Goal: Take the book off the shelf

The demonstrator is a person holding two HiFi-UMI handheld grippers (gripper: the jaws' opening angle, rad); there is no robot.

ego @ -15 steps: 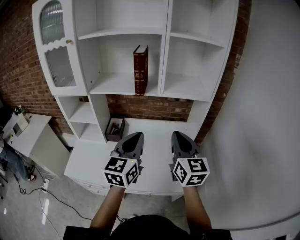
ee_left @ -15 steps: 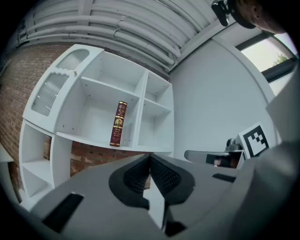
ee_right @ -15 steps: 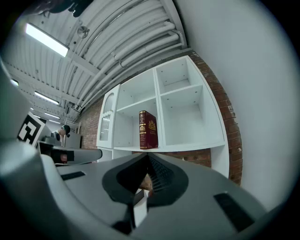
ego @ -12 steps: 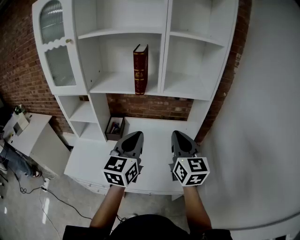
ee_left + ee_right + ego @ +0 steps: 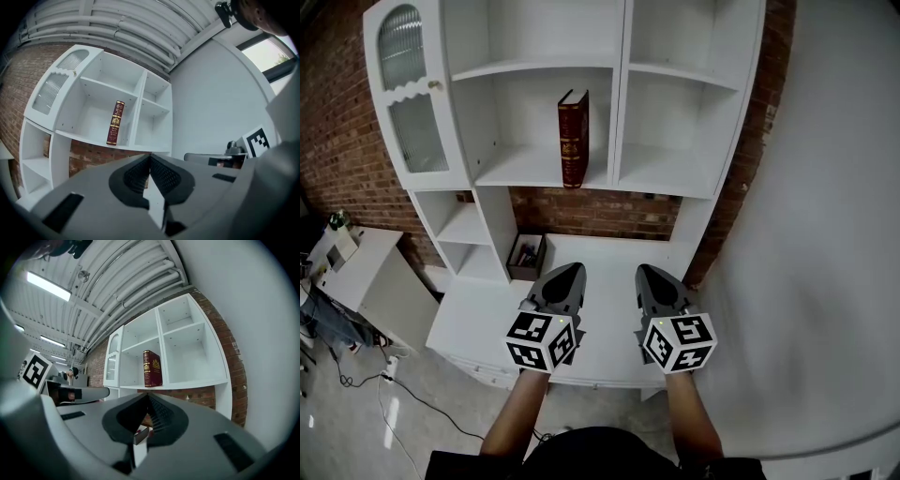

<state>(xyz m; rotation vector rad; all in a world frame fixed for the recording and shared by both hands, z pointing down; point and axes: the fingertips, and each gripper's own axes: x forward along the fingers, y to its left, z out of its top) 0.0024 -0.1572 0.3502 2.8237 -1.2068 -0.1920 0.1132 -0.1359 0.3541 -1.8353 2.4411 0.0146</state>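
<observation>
**A:** Here's the tall white shelving unit (image 5: 617, 112) against the red brick wall (image 5: 337, 150). The dark red hardback book with gilt lettering on its spine (image 5: 573, 139) stands upright on the middle shelf of the left bay.

**B:** It stands alone in that compartment, toward the right side and near the central divider. The left gripper view shows the book (image 5: 115, 123) with a sliver of white between it and the divider. To the left of the bay is the arched ribbed-glass cabinet door (image 5: 405, 94).

**A:** Both grippers are low and well short of the shelf, side by side over the white desk top (image 5: 478, 319) at the foot of the unit. The left gripper (image 5: 568, 273) is pinched together. In its own view (image 5: 150, 160) the ribbed pads meet at the tip with nothing between them.

**B:** The right gripper (image 5: 649, 274) looks the same, with its tips meeting and its grip empty. In its own view (image 5: 147, 398) the book (image 5: 152, 368) sits just above the closed tips, well out of reach.

**A:** Each gripper carries its marker cube, and a bare forearm runs back from each toward the camera.

**B:** In the lower cubby under the book's shelf sits a small dark open box (image 5: 526, 256). I can't make out what's inside it. A white side table (image 5: 366, 277) stands off to the left on the grey floor.
</observation>
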